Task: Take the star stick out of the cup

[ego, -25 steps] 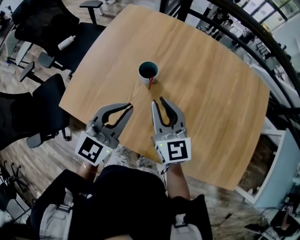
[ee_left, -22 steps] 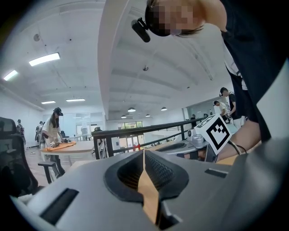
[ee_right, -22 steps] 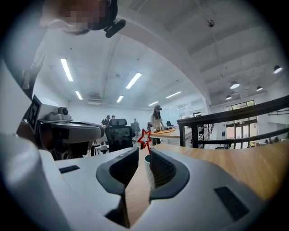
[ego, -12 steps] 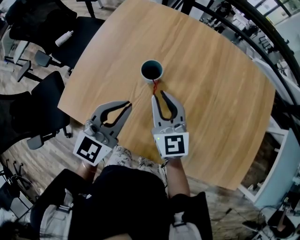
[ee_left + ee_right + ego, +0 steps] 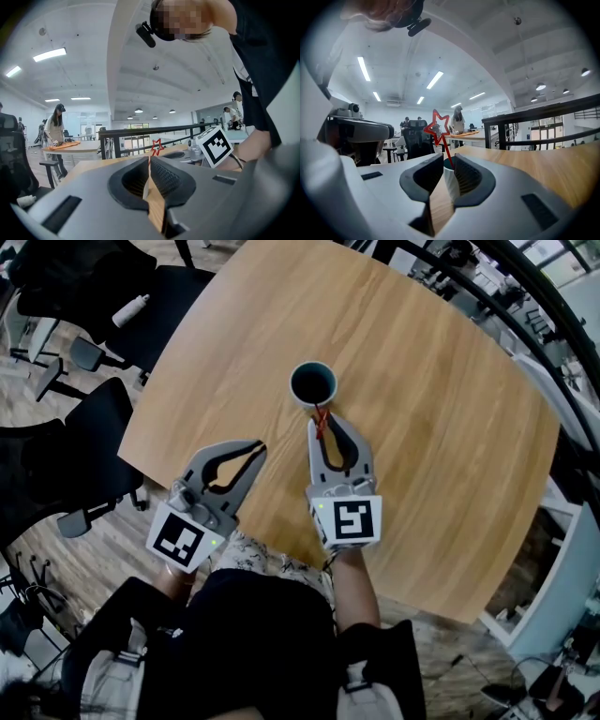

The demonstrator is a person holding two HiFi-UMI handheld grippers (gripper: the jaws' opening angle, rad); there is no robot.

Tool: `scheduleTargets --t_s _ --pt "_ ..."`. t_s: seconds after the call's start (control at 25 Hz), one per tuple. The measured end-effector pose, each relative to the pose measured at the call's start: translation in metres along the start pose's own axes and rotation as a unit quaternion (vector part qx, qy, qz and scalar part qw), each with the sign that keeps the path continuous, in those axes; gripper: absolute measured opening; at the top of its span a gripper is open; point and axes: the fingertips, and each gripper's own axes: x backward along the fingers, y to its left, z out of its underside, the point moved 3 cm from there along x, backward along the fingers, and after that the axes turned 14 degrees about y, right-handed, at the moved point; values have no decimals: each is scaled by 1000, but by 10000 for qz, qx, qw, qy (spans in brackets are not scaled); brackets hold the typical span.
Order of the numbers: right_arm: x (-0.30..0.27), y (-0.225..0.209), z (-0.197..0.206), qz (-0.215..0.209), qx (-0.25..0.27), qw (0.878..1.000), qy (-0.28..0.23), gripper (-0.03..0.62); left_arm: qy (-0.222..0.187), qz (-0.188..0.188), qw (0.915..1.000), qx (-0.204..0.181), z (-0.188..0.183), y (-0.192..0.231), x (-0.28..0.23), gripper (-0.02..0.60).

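Right gripper (image 5: 324,420): jaws were released, a narrow gap standing between the ribbed pads. In the right gripper view (image 5: 449,161) that gap framed the white wall of the cup (image 5: 451,182), and the thin red shaft of the star stick (image 5: 446,149) rose from it, with the outlined star at the top leaning to the left above the jaw tips. The pads stood to either side of the shaft and neither was seen pressing on it. From the head view, the star stick (image 5: 320,427) leaned out over the near rim of the cup (image 5: 313,383) and lay between the two jaw tips, with its lower end inside the cup. Left gripper (image 5: 260,446): jaws were clenched, the tips meeting with nothing between them — only wood grain showed through the opening lower down in the left gripper view (image 5: 149,161). It was held beside the right gripper, nearer the table's near left edge and apart from the cup. The cup stood upright on the wooden table (image 5: 431,456), inward from the left edge and well clear of every edge, its inside dark. Both grippers were held over the near part of the surface. Black office chairs (image 5: 84,442) stood on the floor beyond the table's left edge.
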Motion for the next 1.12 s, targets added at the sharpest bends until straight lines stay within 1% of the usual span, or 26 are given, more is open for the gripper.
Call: scheduleTargets --t_s 0.12,0.32,0.44,0.6,1.12 --pt "-5 -3 -2 119 45 9999 13 71 28 -42 10000 20 1 5 0 23" --pt "-9 -2 -7 143 80 9999 -25 71 -74 -95 9998 182 -1 15 6 23" --pt "-11 -1 -9 191 85 9998 5 48 -62 -122 9997 197 -1 19 9 23" --pt "-12 -3 -10 304 97 9994 119 34 -71 -144 9996 217 -1 21 11 23" --pt "0 4 -36 497 337 9982 -58 29 -222 -118 9997 63 -17 26 20 23"
